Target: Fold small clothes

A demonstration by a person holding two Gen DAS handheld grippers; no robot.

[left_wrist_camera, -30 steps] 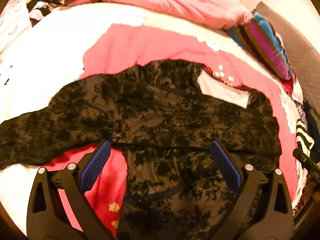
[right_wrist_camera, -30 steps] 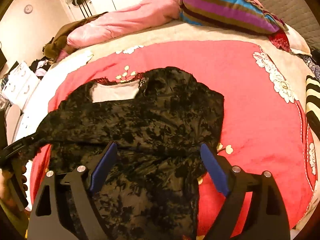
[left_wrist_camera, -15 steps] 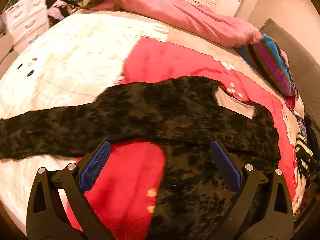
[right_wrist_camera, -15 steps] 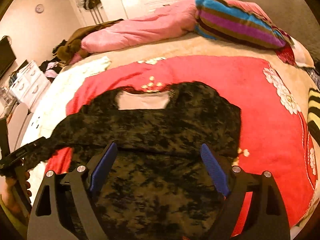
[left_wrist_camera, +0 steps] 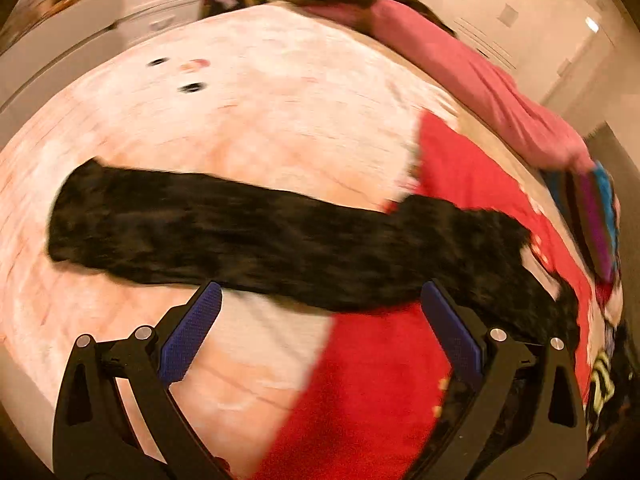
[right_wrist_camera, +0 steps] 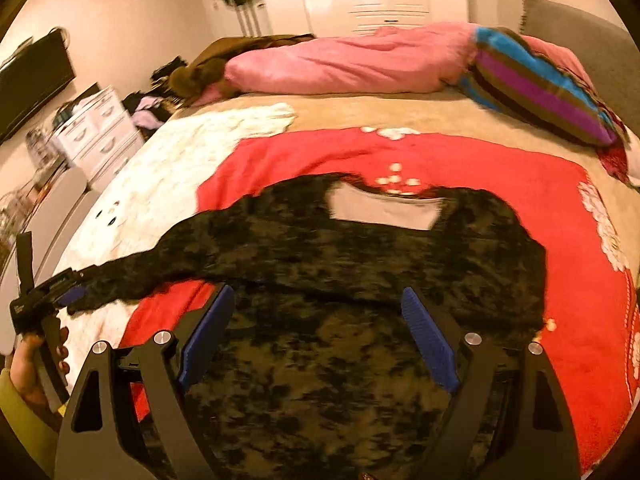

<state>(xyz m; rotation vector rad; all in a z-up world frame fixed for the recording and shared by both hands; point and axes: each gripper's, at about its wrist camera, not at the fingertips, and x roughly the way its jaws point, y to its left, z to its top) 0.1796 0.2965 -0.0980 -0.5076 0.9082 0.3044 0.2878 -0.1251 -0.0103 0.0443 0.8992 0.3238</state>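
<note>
The left gripper (left_wrist_camera: 318,326) was held with its fingers spread and nothing between them, above a white blanket (left_wrist_camera: 248,120) and red blanket (left_wrist_camera: 384,392); just beyond the fingertips a black lace top's (right_wrist_camera: 340,280) long sleeve (left_wrist_camera: 208,228) was stretched flat. The right gripper (right_wrist_camera: 320,330) was likewise spread wide and empty over the top's body, its neckline lying farther off. Beyond, a pink duvet (right_wrist_camera: 352,64) and striped pillow (right_wrist_camera: 536,92) were seen.
</note>
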